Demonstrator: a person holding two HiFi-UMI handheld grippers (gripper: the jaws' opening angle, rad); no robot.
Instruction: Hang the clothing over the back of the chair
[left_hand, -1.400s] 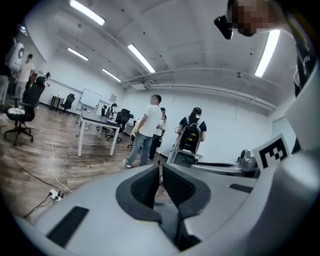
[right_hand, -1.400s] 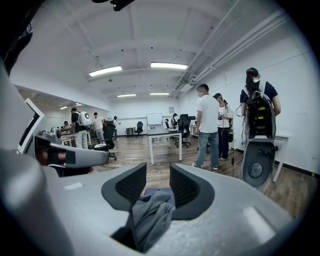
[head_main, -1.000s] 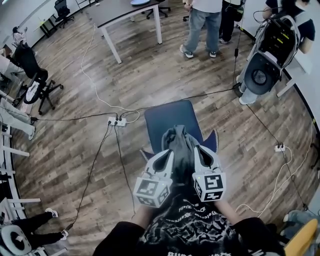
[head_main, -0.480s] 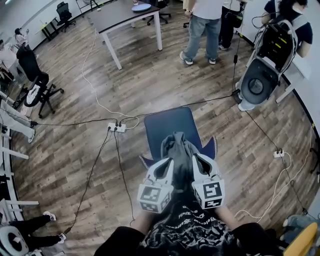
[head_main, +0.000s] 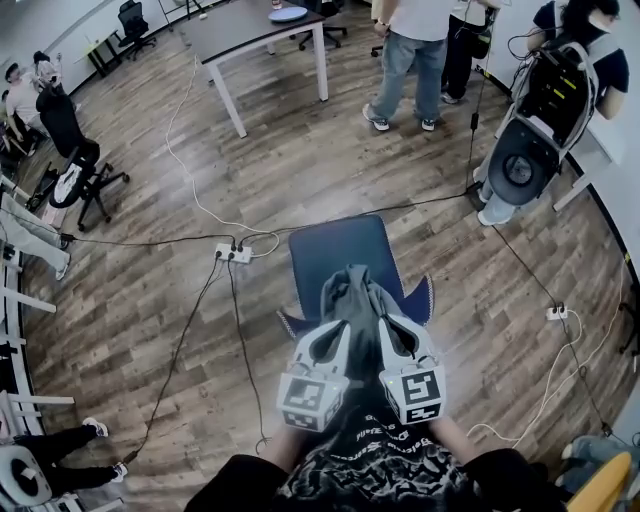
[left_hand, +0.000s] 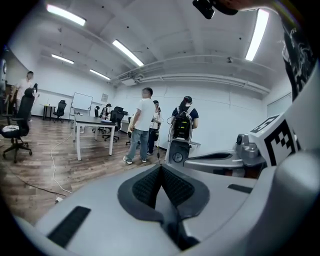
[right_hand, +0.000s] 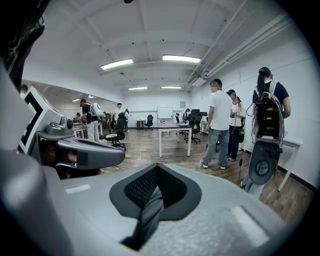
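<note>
A dark grey garment is bunched up above a chair with a blue seat. Blue parts of the chair's back stick out on both sides of the cloth. My left gripper and right gripper stand side by side, each shut on an edge of the garment. In the left gripper view the left gripper pinches a fold of the garment between its dark pads. The right gripper view shows the right gripper the same way, with a strip of the garment running down from its pads.
A power strip and long cables lie on the wooden floor left of the chair, and another socket lies at the right. A white table, standing people, an office chair and a grey machine stand farther off.
Both grippers stay shut on the garment over the chair. Only the view has shifted slightly.
</note>
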